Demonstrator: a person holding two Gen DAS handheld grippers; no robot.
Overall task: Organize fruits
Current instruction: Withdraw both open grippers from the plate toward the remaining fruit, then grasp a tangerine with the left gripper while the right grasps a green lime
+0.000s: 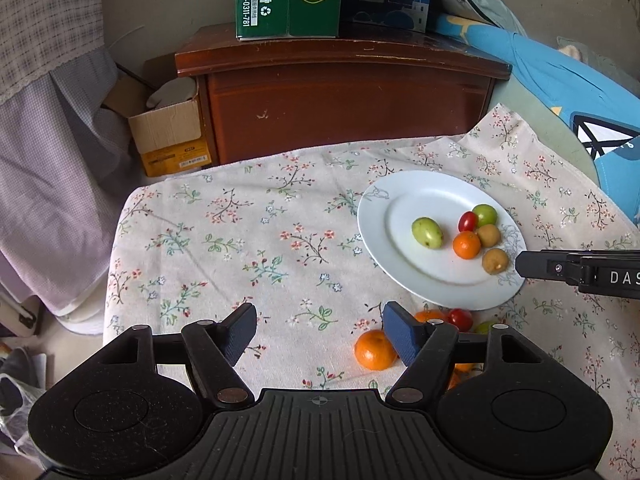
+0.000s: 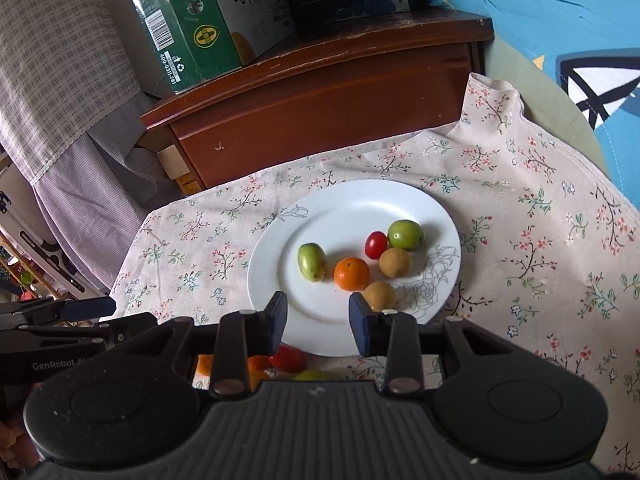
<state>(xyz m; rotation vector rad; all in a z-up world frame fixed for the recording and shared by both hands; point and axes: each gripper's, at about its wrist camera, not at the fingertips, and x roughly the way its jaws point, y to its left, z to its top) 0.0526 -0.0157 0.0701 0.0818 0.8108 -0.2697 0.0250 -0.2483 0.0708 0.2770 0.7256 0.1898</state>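
Note:
A white plate [image 1: 400, 204] [image 2: 340, 212] lies on the floral cloth. On it are an oval green fruit [image 1: 427, 232] [image 2: 311, 262], a small orange [image 1: 466, 245] [image 2: 351, 274], a cherry tomato [image 1: 467, 221] [image 2: 376, 245], a round green fruit [image 1: 485, 215] [image 2: 405, 234] and two brown fruits [image 1: 495, 261] [image 2: 395, 263]. Loose on the cloth near the plate's front rim lie an orange [image 1: 374, 350], a second tomato [image 1: 460, 319] [image 2: 288, 358] and more fruit, partly hidden. My left gripper [image 1: 319, 320] is open over bare cloth, its right pad beside the loose orange. My right gripper [image 2: 318, 312] is open and empty over the plate's near rim.
A brown wooden nightstand [image 1: 344, 100] stands behind the table and carries a green carton [image 1: 288, 0]. An open cardboard box [image 1: 168, 136] sits on the floor to its left. A blue cushion [image 1: 560, 80] lies at the right. The cloth's left edge [image 1: 116, 248] drops off.

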